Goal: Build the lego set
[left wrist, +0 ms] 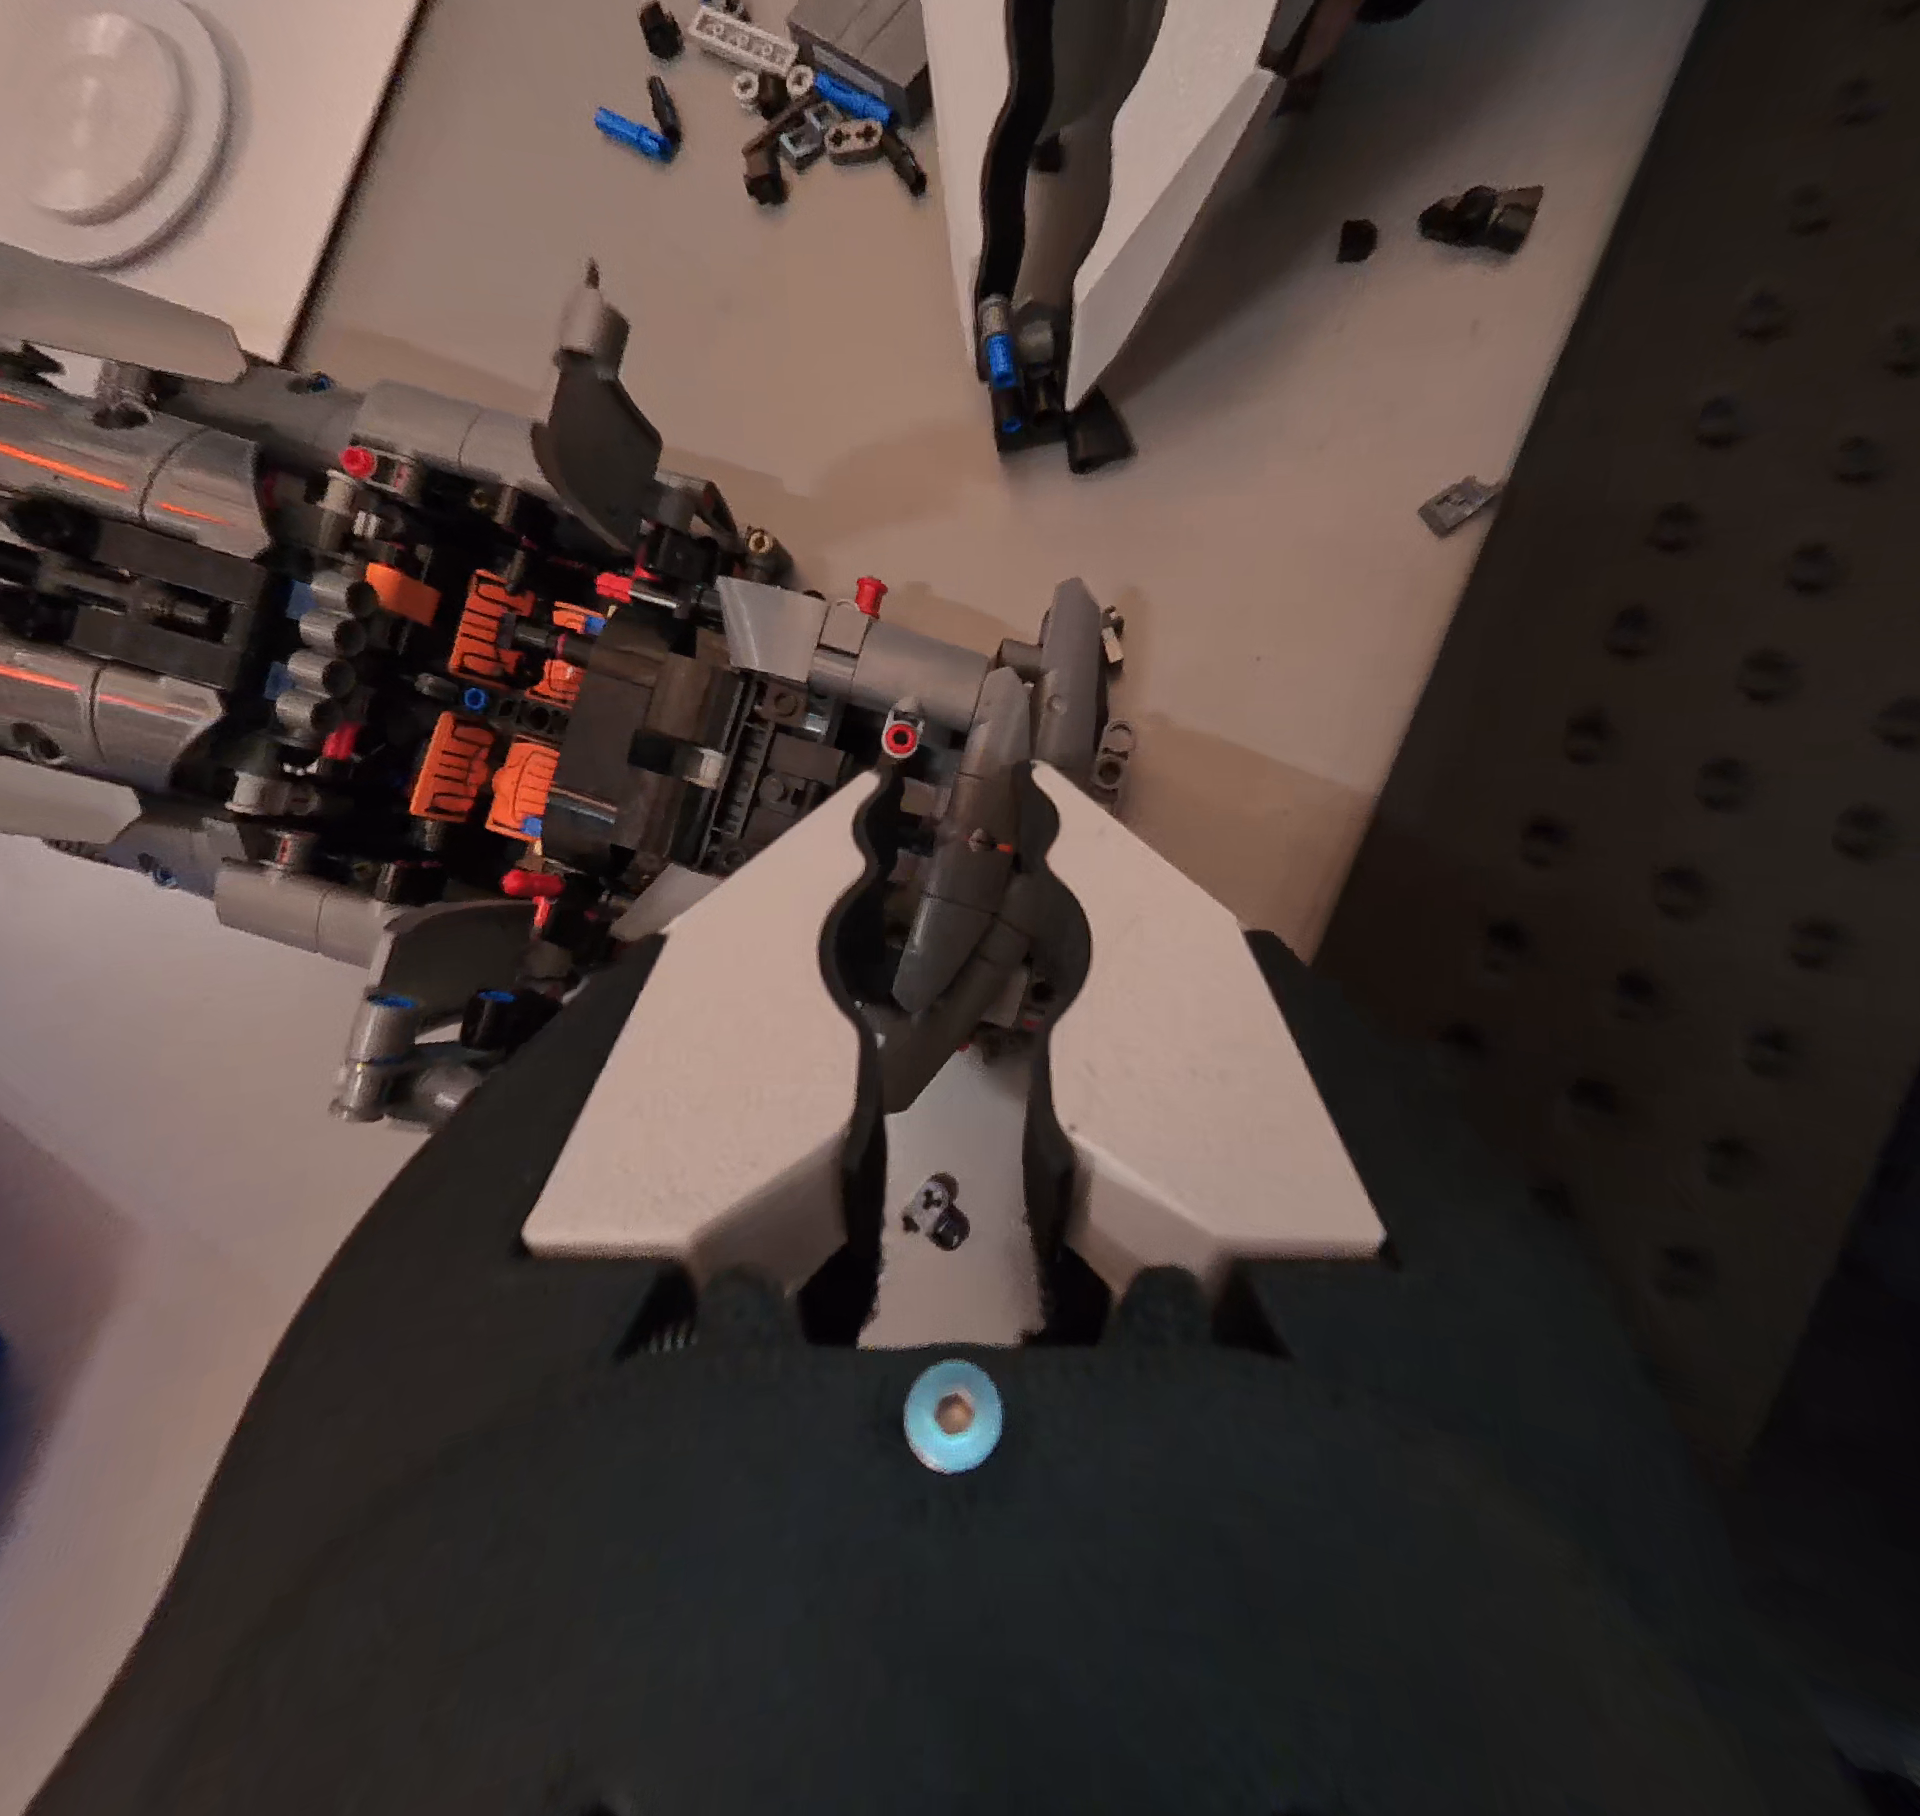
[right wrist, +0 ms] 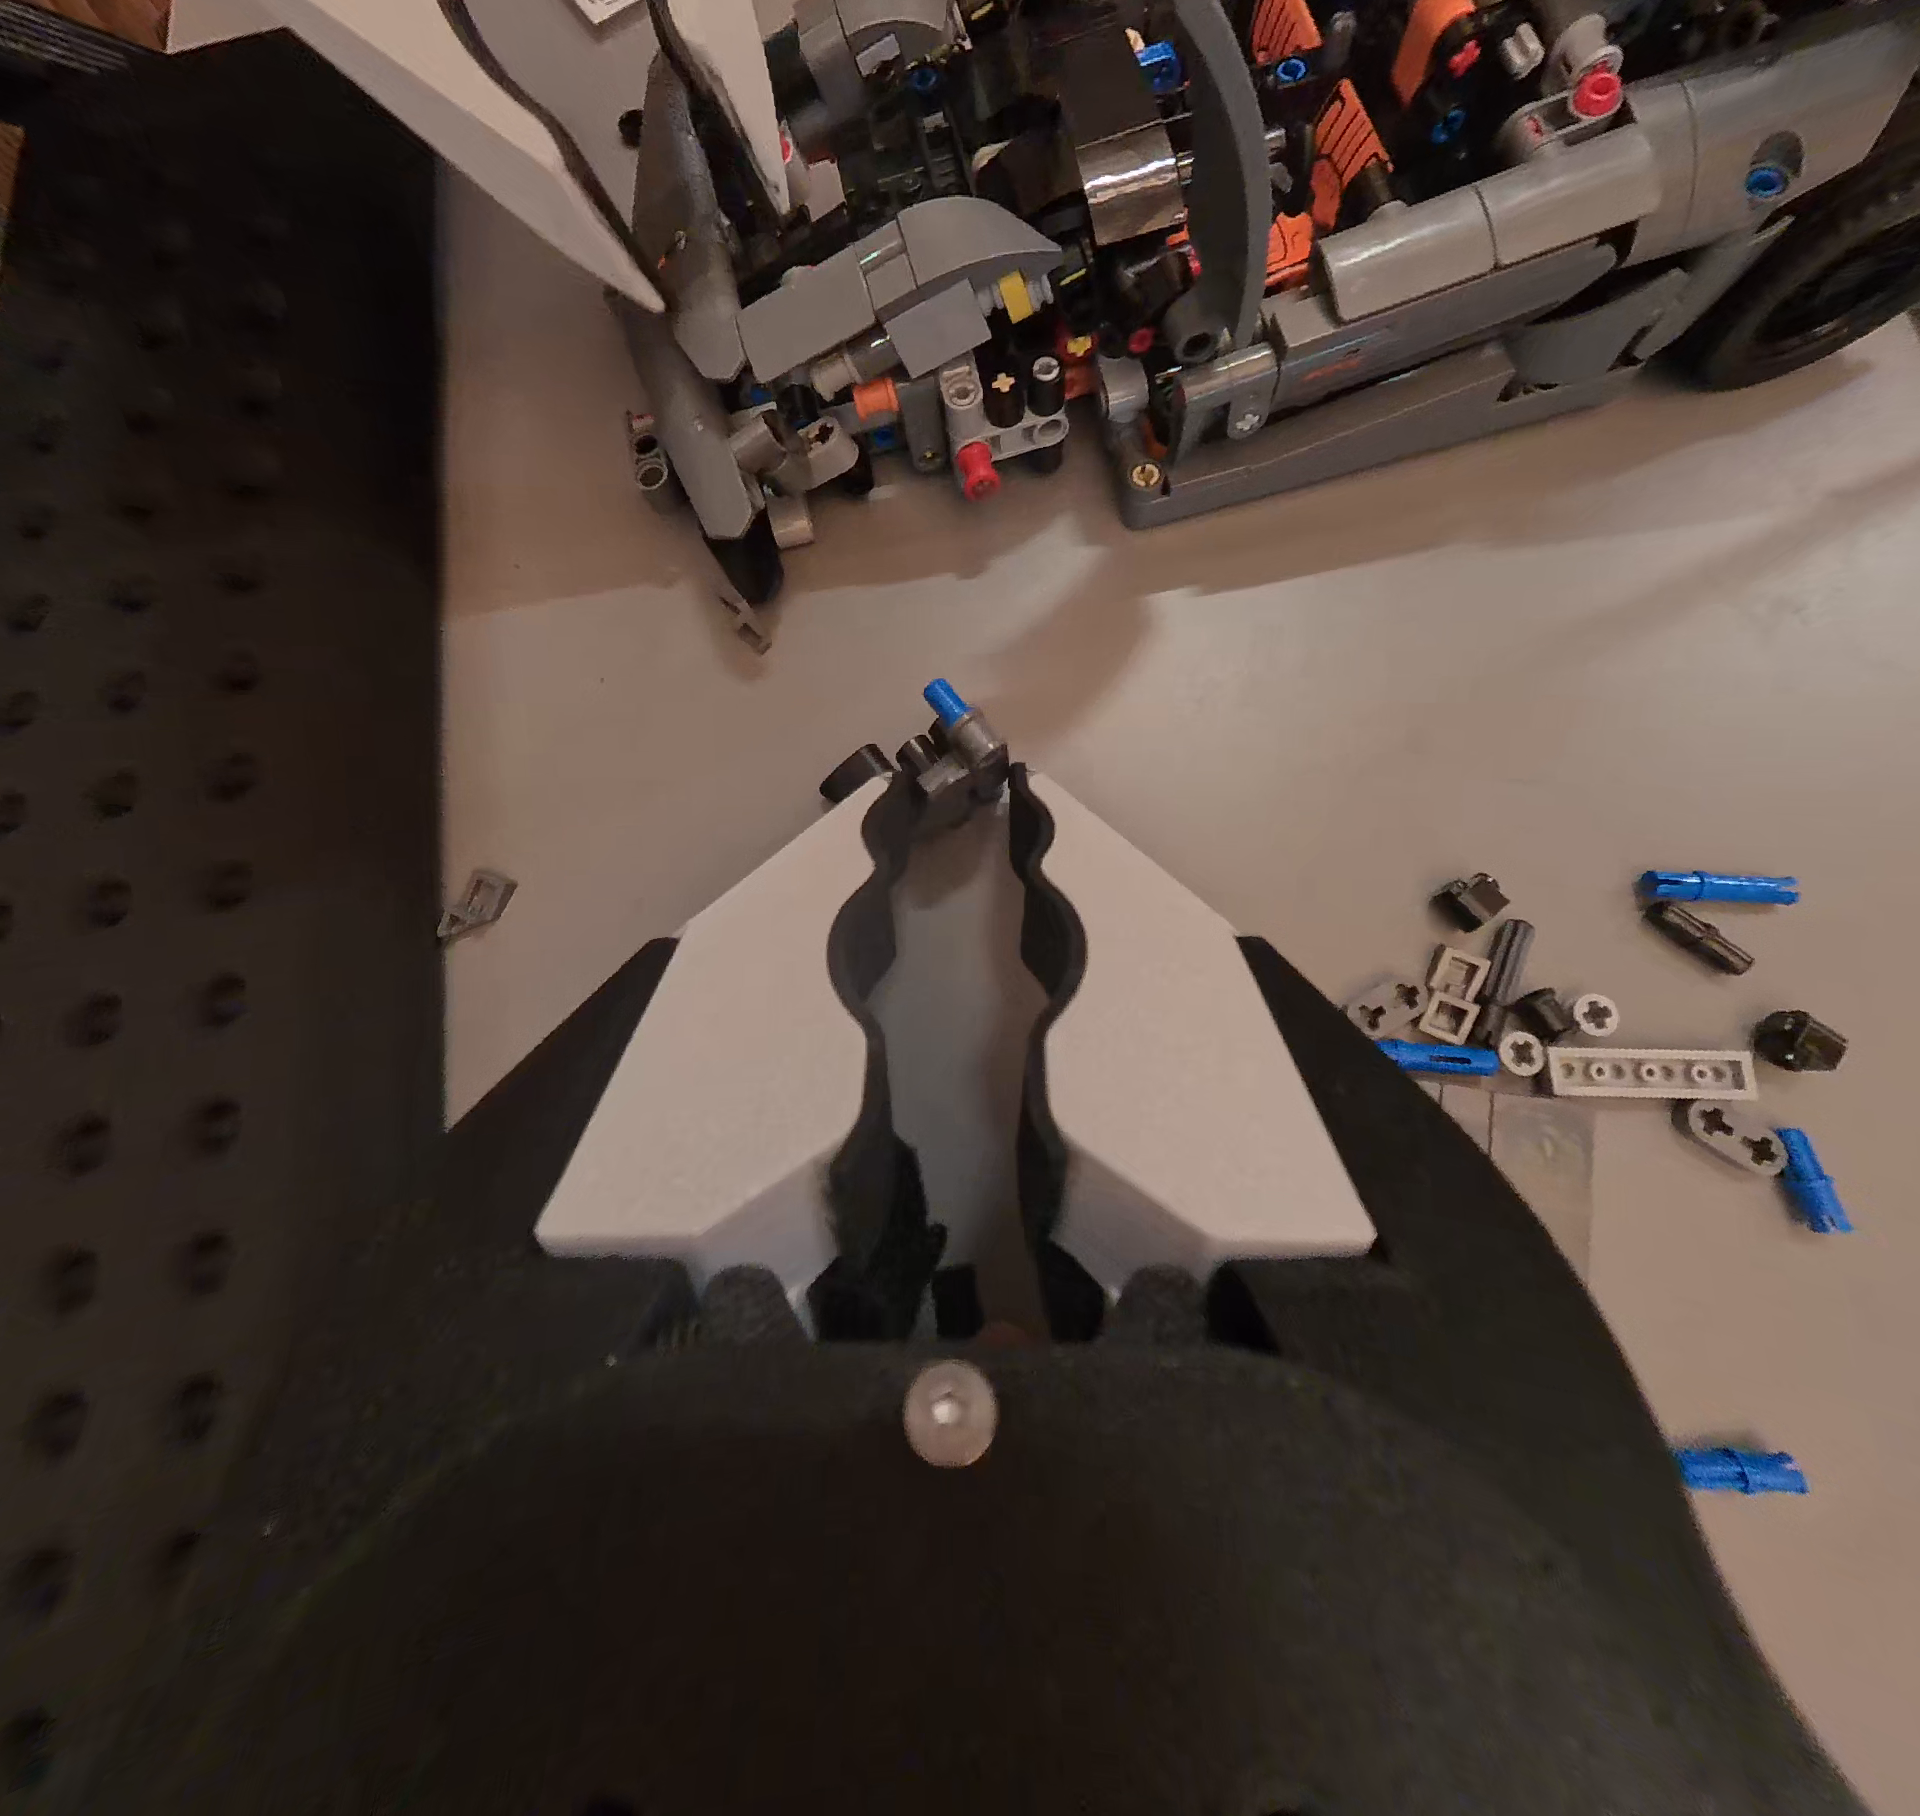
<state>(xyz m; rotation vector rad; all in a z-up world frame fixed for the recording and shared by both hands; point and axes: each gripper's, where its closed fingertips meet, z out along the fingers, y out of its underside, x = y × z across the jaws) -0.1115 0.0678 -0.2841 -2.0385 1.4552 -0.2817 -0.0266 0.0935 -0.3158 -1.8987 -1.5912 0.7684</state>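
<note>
Left tongs (left wrist: pixel 951 779) clamp the car model's (left wrist: pixel 436 686) grey end panel (left wrist: pixel 971 873) steadying it; right tongs (right wrist: pixel 951 790) grip a small pin assembly (right wrist: pixel 956 748) for fitting

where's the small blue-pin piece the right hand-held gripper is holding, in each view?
Left wrist view: upper centre-right, the small blue-pin piece pinched at the tips of the right hand-held gripper, which reaches down from the top edge.
Right wrist view: centre, just above the middle, the same piece at that gripper's own fingertips.
Shared landmark: the loose pile of blue, black and grey parts on the table.
</note>
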